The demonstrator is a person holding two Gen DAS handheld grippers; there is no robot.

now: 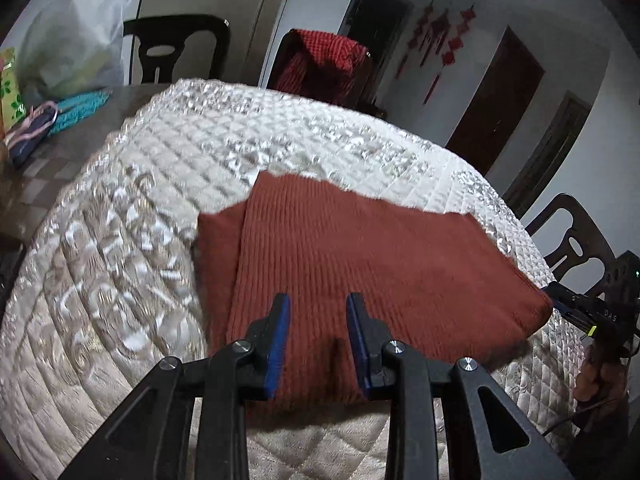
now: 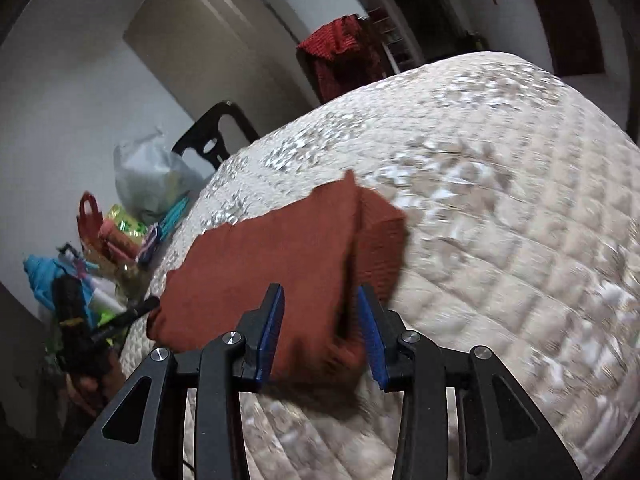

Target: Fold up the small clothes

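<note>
- The rust-red ribbed garment [image 1: 360,264] lies folded in layers on the white quilted cover [image 1: 160,184], close to the near edge, directly ahead of both my tools.
- My left gripper [image 1: 318,344] has its jaws spread, hovering over the near hem with nothing between the blue pads.
- My right gripper [image 2: 320,336] is also spread, astride the near corner of the same cloth [image 2: 272,272]; I see no pinch.
- I judge the knit light, soft and floppy, with ribbing that gives good friction against the pads.
- It will sag and unfold if lifted by one layer, so I would take both near corners, pinching through all layers at the folded edge.
- The satin-like quilt looks slippery, so dragging may shift the whole pile.
</note>
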